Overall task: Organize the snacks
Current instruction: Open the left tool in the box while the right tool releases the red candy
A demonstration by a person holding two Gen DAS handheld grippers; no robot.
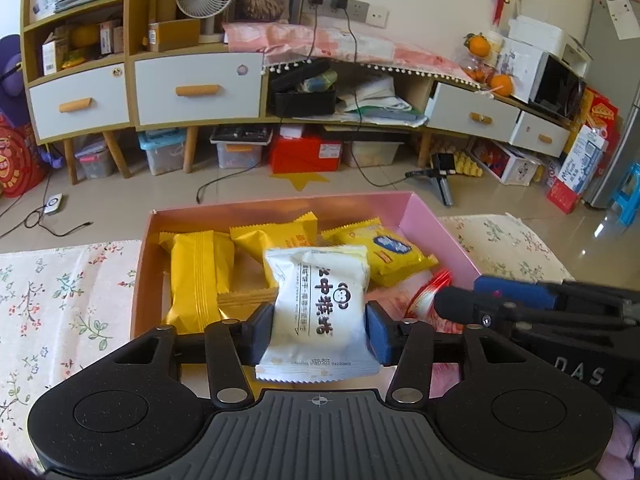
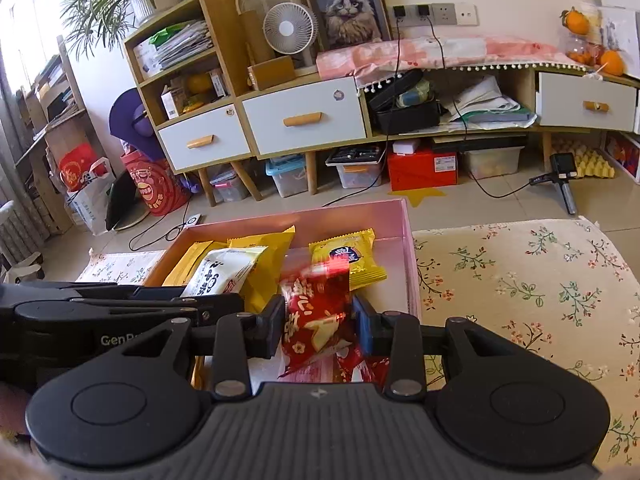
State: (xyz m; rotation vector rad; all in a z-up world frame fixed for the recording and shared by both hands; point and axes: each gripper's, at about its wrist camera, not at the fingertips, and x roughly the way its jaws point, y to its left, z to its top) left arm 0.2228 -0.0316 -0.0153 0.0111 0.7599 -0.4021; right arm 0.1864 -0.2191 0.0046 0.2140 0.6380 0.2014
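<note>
White snack packet [image 1: 320,300] sits clamped in the left tool [image 1: 319,334] over the pink box [image 1: 436,224]; the right tool [image 2: 318,328] grips a red packet [image 2: 316,320] beside it.

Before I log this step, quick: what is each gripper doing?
Left gripper: shut on the white snack packet.
Right gripper: shut on the red snack packet.

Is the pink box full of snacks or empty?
Partly full. The pink box holds yellow packets, and bare floor shows between them.
</note>
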